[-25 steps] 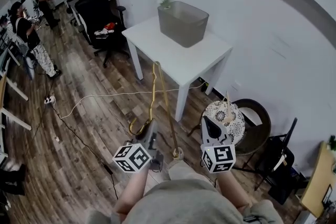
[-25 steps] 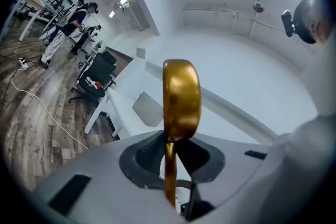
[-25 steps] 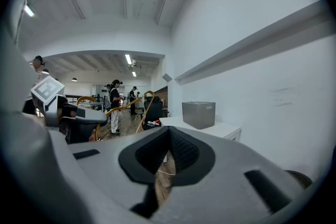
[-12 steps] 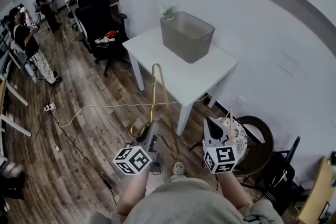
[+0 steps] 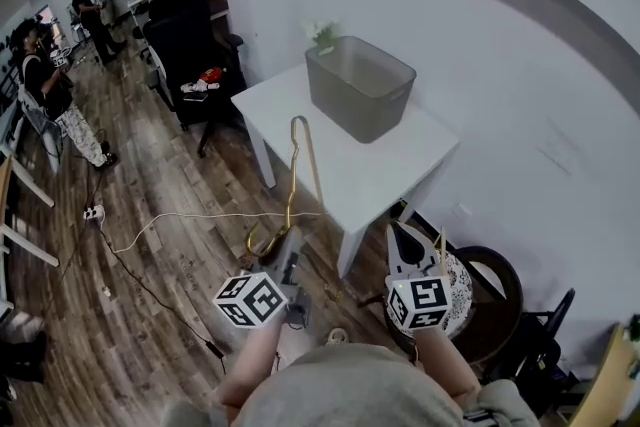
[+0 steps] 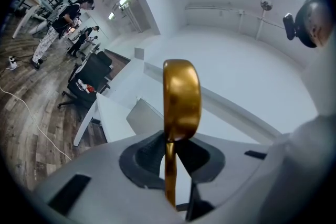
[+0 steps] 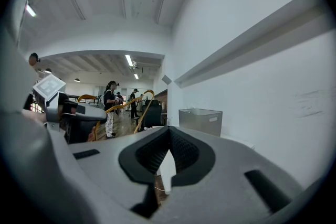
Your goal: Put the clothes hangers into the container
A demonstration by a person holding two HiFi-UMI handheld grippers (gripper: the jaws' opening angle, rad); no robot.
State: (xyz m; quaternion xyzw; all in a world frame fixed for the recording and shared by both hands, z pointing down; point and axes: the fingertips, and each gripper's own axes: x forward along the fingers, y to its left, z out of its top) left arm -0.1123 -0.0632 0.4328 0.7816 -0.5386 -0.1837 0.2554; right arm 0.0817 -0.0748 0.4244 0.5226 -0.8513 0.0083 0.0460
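The left gripper (image 5: pixel 290 243) is clamped on a gold clothes hanger (image 5: pixel 293 170), which rises upright from its jaws with the hook low beside the gripper. The right gripper (image 5: pixel 398 237) has its jaws pinched together on nothing. Ahead, the grey container (image 5: pixel 360 90) sits on a white table (image 5: pixel 345 160), well apart from the hanger.

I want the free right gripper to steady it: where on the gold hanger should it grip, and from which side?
Probably a long thin bar of the gold hanger, beyond the left gripper that clamps it near the hook. Come from its right, fingers across the bar: it juts out bare past that gripper, and that side faces the right gripper.
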